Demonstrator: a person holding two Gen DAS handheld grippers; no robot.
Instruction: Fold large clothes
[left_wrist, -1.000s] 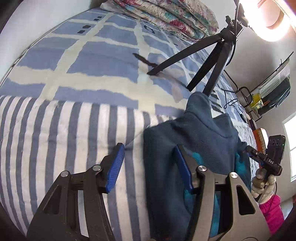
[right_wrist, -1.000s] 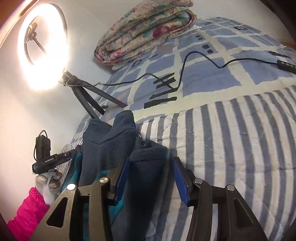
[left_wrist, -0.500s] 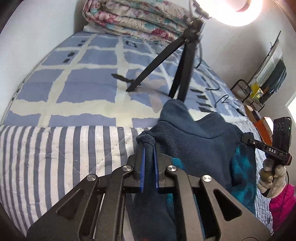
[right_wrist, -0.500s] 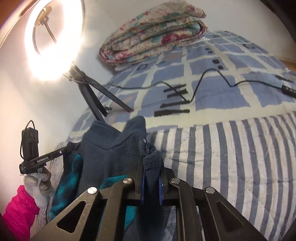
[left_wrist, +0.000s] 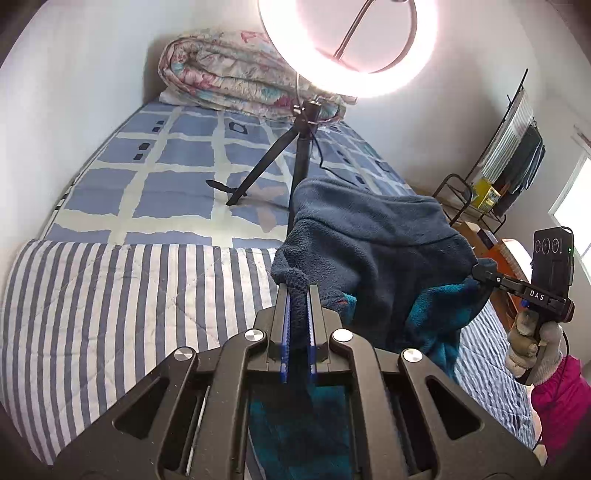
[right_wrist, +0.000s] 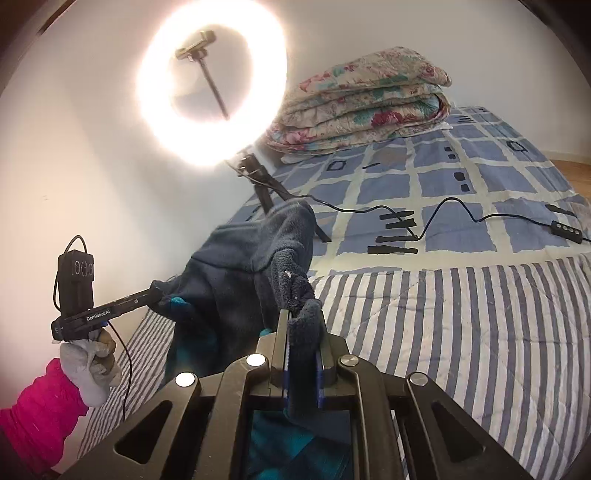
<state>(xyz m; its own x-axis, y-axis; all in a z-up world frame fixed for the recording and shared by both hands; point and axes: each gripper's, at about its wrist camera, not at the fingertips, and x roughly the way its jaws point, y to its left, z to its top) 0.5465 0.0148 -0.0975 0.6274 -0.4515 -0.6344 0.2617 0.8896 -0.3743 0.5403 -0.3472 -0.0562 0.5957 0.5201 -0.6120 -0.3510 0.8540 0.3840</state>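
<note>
The bed (left_wrist: 177, 192) is covered by a blue sheet with a cream grid pattern. Over its near part lies a quilted blanket with grey-blue and white stripes (left_wrist: 129, 306), spread fairly flat. At the far end, against the wall, sits a folded floral quilt in pink, teal and cream (right_wrist: 365, 107). A black tripod carrying a lit ring light (left_wrist: 295, 155) stands on the sheet, its legs splayed. A thin black cable with an inline control (right_wrist: 461, 218) trails across the sheet, apparently running from the tripod.
</note>
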